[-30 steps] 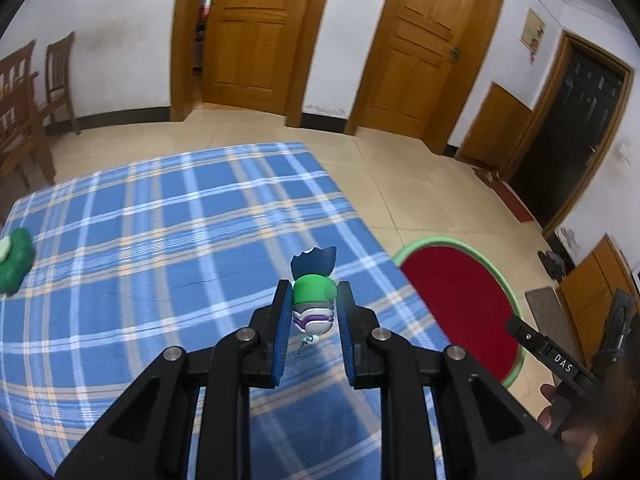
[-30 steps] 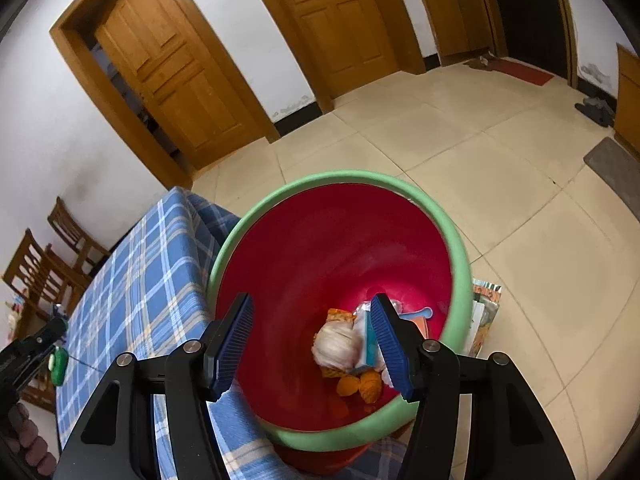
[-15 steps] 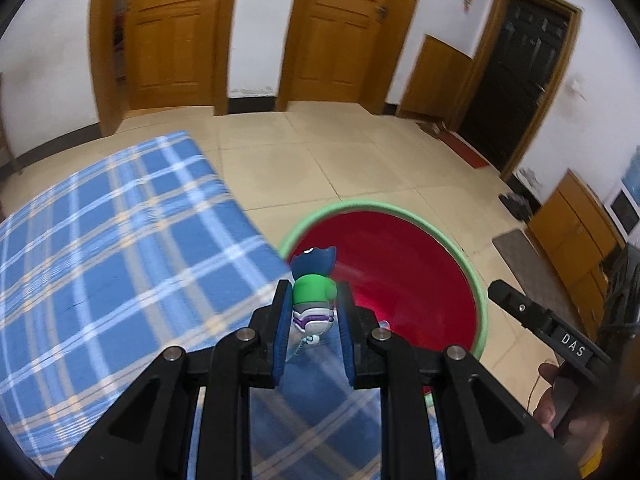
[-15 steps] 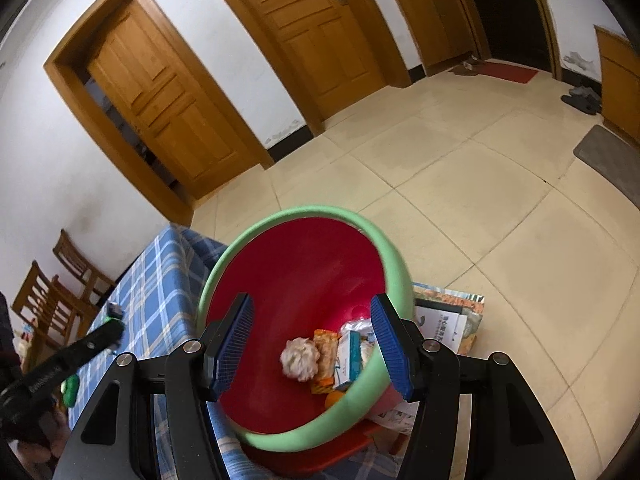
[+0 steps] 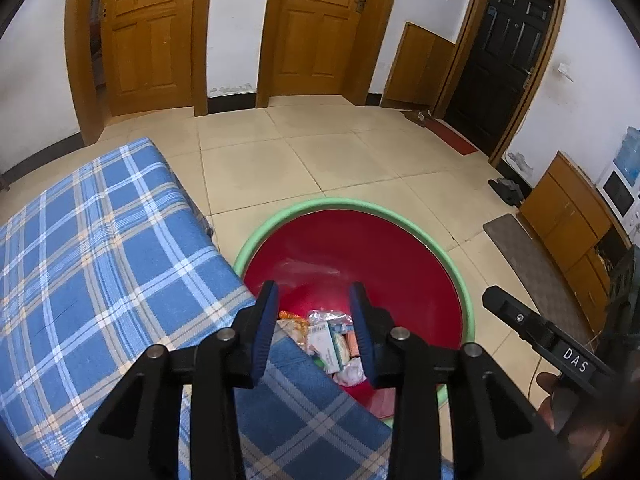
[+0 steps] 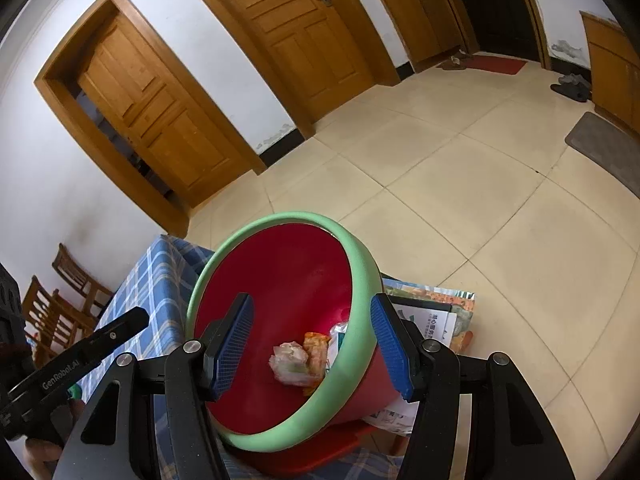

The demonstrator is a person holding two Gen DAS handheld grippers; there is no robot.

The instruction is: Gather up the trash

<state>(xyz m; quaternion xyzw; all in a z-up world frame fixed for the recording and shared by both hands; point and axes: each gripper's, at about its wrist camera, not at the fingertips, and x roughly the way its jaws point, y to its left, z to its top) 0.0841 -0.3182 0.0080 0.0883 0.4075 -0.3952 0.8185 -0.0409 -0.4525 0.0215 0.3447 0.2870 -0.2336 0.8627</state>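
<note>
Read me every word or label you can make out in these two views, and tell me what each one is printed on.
"DAS": white letters on the black body of the right gripper, seen from the left wrist view.
"GenRobot.AI": on the black body of the left gripper, seen from the right wrist view.
Print on the wrappers in the red bin and on the papers beside it: too small to read.

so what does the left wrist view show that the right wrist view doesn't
Only the left wrist view shows the left gripper, its fingers opening with nothing between them, a white appliance at far right, and a box among the trash.

Only the right wrist view shows the right gripper, open and empty, wooden chairs, and printed papers beside the bin.

Both show the red bin with a green rim, the blue plaid cloth and wooden doors.
</note>
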